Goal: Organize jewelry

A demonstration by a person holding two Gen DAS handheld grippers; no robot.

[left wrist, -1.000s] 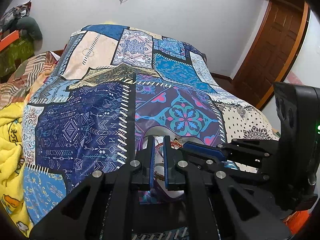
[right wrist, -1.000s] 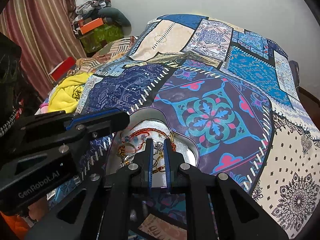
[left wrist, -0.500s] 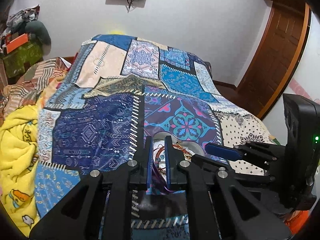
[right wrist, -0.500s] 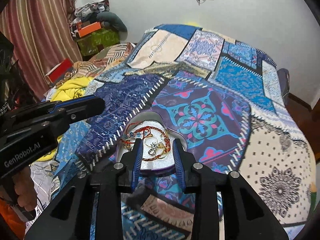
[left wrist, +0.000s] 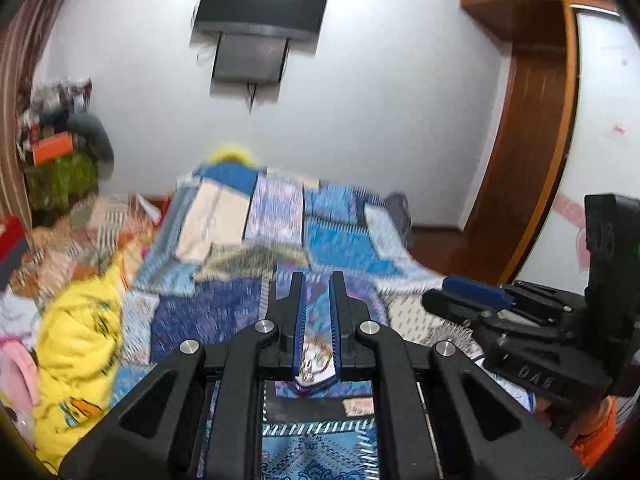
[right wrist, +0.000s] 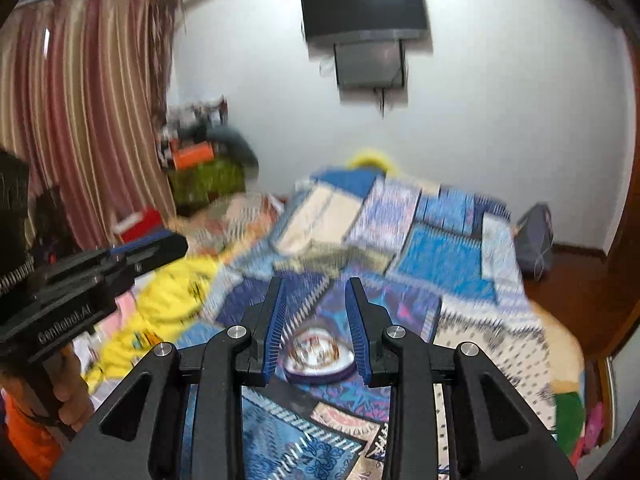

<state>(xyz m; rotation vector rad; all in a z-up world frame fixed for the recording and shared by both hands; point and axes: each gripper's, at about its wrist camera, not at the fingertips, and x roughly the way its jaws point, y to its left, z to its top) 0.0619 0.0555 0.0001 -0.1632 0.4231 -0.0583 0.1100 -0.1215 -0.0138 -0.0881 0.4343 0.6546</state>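
Both tools hang above the bed [right wrist: 452,240]; the right tool [right wrist: 316,284] is spread wide and empty, the left tool [left wrist: 317,280] narrowly parted, empty; beyond them the jewelry dish [right wrist: 318,354] rests on the patchwork bedspread [right wrist: 436,264].

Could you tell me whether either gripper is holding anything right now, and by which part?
Nothing is held: both the left gripper and right gripper are open above the jewelry tray.
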